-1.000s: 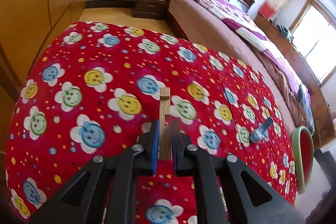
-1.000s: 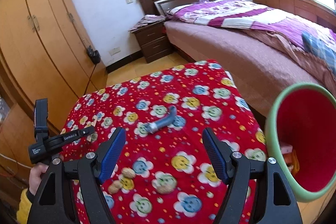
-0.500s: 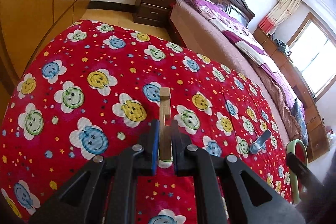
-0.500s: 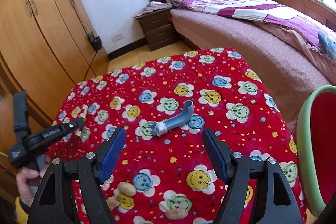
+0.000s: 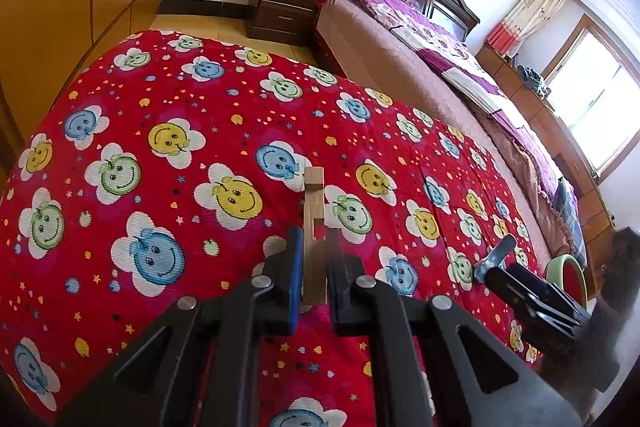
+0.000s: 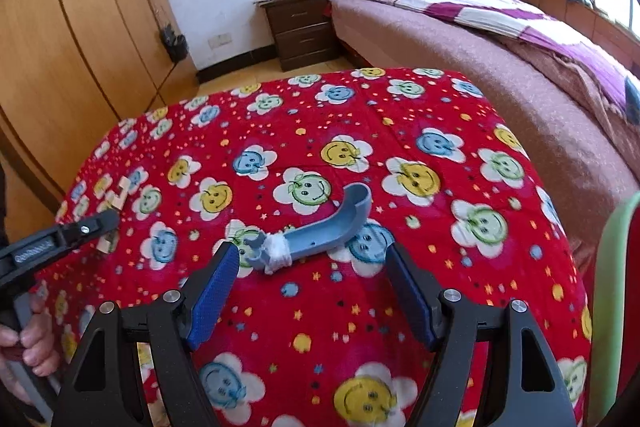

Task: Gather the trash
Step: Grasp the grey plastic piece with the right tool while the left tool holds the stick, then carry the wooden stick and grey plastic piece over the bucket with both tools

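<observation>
Right claw [image 6: 312,291] hanging wide open, empty, nearest grey handle [image 6: 320,231]; handle lying crosswise just beyond tips. Left claw [image 5: 314,279] pinching wooden strip [image 5: 313,227].

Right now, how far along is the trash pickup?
Partway. The left gripper is shut on a wooden piece, not yet binned. The right gripper is open just short of the grey plastic handle on the red cloth. The bin waits at right.
</observation>
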{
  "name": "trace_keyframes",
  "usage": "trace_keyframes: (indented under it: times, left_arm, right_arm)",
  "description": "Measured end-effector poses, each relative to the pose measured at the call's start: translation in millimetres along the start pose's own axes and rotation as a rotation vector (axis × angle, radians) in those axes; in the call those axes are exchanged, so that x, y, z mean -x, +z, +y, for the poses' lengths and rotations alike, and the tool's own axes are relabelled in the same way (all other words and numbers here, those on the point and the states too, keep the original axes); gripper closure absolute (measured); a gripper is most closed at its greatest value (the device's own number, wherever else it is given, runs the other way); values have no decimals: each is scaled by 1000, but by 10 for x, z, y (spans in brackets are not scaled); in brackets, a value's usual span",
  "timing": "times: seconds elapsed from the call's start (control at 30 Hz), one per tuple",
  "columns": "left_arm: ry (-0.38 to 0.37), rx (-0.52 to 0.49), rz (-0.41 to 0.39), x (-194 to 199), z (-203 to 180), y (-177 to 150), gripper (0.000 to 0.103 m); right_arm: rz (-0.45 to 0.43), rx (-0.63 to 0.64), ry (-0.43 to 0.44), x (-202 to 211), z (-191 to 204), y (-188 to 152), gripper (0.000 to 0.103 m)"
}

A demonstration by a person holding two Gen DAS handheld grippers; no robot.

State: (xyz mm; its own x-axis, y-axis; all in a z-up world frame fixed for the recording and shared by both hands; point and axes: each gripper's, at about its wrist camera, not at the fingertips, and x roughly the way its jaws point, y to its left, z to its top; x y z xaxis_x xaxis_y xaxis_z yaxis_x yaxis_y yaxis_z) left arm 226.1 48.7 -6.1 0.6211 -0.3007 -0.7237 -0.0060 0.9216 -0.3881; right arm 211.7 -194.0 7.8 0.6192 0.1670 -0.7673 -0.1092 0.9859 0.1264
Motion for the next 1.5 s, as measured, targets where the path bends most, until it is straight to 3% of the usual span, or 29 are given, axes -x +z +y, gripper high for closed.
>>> trace_keyframes:
  times: [0.27, 0.37, 0.4, 0.63, 1.5]
  left_arm:
    - [-7, -3, 12, -31, -13, -4, 94]
    - [-7, -8, 12, -35, -24, -4, 94]
    - [-7, -8, 12, -33, -28, -5, 94]
    - [-15, -14, 6, -18, -54, -12, 94]
    - [-100, -78, -47, 658, -514, -153, 94]
  right_arm:
    - [29, 78, -30, -151, 44, 95, 25]
    - [23, 74, -25, -146, 25, 93, 26]
    - [20, 70, -25, -140, 18, 90, 31]
    - [3, 26, -3, -59, -59, 69, 31]
    - [-178, -156, 90, 1331, -232, -415, 31]
